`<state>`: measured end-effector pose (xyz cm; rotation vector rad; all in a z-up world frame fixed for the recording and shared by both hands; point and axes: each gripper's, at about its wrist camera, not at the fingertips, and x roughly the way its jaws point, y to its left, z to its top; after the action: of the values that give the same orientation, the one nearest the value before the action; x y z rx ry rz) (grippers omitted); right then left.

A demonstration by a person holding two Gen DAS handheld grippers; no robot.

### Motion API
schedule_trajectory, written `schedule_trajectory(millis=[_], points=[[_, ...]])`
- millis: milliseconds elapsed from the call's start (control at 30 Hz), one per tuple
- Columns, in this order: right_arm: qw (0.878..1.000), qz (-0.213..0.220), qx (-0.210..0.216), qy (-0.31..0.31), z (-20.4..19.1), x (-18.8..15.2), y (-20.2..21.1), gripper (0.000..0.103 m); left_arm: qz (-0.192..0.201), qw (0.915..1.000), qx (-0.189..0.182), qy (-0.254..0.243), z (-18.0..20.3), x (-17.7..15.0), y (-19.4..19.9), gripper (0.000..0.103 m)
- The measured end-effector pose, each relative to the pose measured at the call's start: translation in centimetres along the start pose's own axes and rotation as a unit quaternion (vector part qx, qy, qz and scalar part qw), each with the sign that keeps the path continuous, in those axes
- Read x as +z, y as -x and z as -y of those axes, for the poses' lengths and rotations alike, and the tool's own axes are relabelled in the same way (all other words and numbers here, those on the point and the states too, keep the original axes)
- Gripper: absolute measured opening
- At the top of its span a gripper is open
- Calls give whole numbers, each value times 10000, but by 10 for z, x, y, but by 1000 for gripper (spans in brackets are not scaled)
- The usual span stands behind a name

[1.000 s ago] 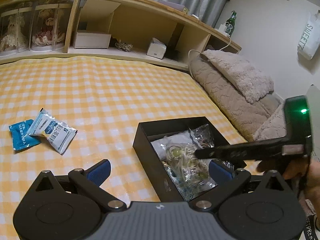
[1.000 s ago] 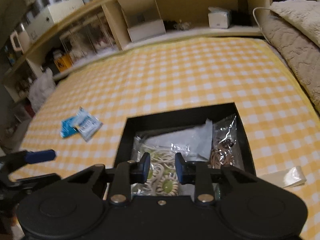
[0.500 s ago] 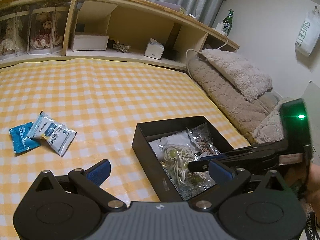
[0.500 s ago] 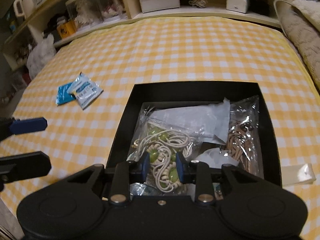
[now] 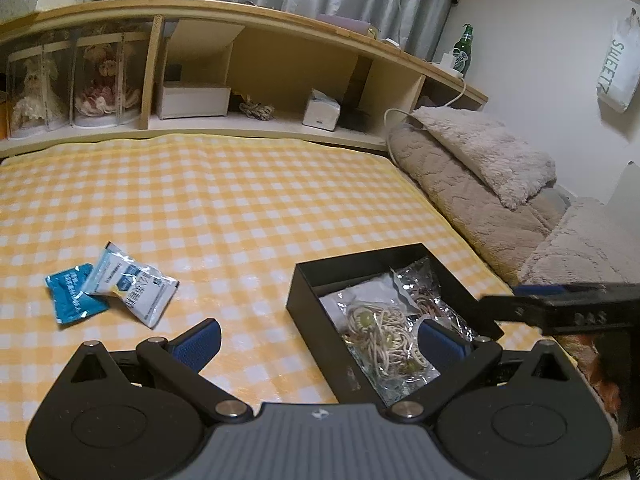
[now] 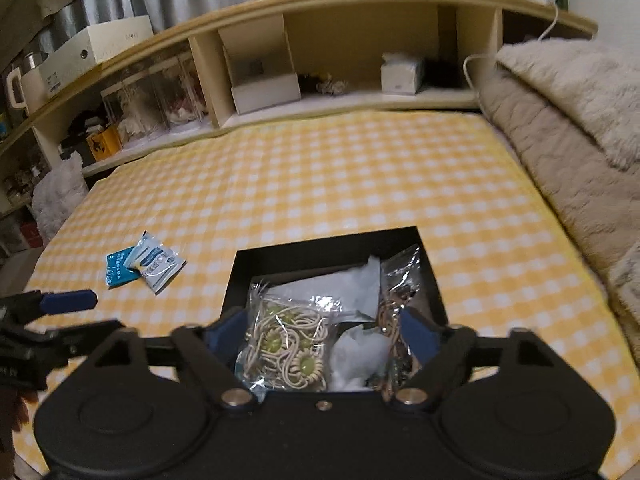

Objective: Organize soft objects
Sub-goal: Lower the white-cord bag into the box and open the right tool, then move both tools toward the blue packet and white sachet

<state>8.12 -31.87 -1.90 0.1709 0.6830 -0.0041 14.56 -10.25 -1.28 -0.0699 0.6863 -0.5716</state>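
Blue-padded right gripper (image 6: 323,330): jaws opening, spread wide, gripping nothing. Just beyond and between the pads lies the clear plastic bag of cream cord rings with green beads (image 6: 288,344), resting free in the open black rectangular box (image 6: 240,276), beside a crinkled clear bag of brown pieces (image 6: 400,280). Left gripper (image 5: 320,338): jaws spread, empty, straddling the box's near-left wall. Well to the left on the yellow-checked cloth (image 5: 240,200): a white-and-blue sachet (image 5: 132,284) overlapping a blue sachet (image 5: 70,296).

A box (image 6: 240,276) is set on the checked cover (image 6: 340,184), filled with packets (image 6: 288,340). Two sachets (image 6: 146,266) are overlapped at its nine o'clock; shelves (image 6: 320,100) are ranged at twelve, blankets (image 6: 568,140) at two.
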Motion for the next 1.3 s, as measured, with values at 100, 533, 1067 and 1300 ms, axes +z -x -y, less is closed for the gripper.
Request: schedule_trajectory(millis=[100,533,1067,1300], points=[[9998,68,-165,22,1,-6,9,101,56,10000,51,12,-1,2,4,103],[9950,629,-693,362,-23,-7,12,103,431,9969,630,162,-28,11,23,103],[9959,775,-73,453,-91,22,-42,103,592,9842,1521,686,-108,23,35,103],[9961,671,245,522,-124,31,-72,103,553,9783,1684,1074,-147,22,24,103]])
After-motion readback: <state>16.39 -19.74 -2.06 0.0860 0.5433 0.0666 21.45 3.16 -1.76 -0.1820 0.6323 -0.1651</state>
